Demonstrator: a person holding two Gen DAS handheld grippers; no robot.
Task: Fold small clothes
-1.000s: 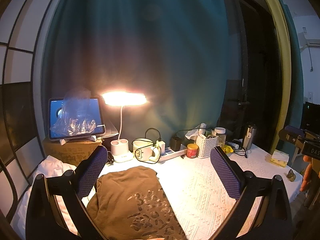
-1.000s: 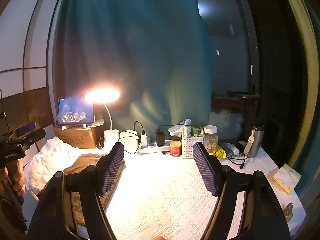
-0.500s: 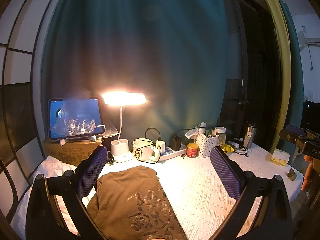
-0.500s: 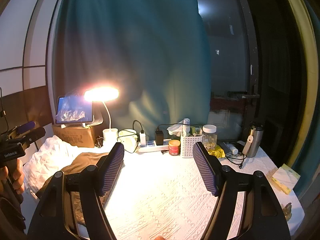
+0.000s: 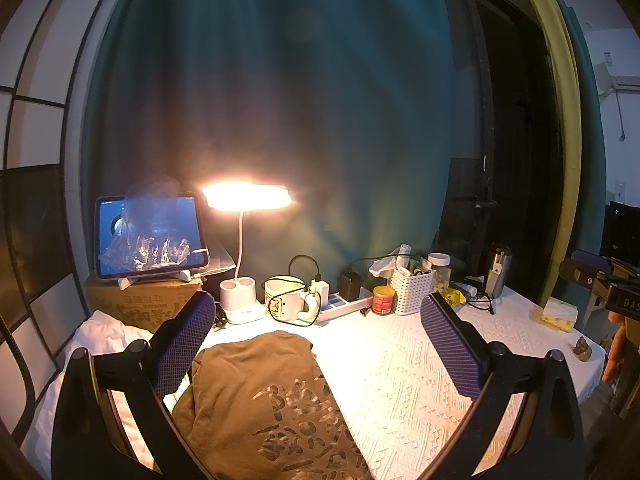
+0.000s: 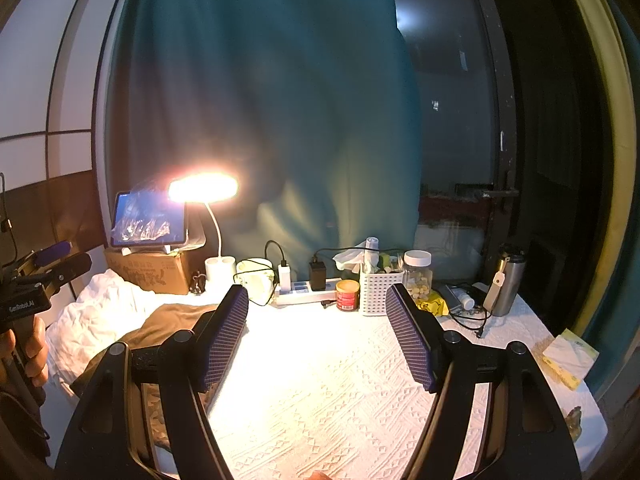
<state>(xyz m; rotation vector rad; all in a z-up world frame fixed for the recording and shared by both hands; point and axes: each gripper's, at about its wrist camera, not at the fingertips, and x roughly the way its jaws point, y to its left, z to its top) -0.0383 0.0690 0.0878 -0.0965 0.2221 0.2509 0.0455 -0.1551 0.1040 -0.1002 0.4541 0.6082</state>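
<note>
A brown shirt (image 5: 272, 400) with a pale print lies folded on the white textured tablecloth (image 5: 400, 368), at the table's left side. My left gripper (image 5: 316, 344) is open and empty, held above the shirt's far end. In the right wrist view the shirt (image 6: 168, 324) shows at the left, partly behind the left finger (image 6: 224, 340). My right gripper (image 6: 320, 340) is open and empty above the bare cloth (image 6: 320, 392), to the right of the shirt.
Along the table's back stand a lit desk lamp (image 5: 246, 200), a tablet (image 5: 150, 236) on a cardboard box, a mug (image 5: 286, 298), a power strip (image 6: 308, 286), a red tin (image 6: 347, 295), a white basket (image 6: 378, 290), a jar and a steel flask (image 6: 506, 280). White crumpled cloth (image 6: 96, 320) lies at the left.
Both grippers stay open and nearly still. The view barely shifts.
</note>
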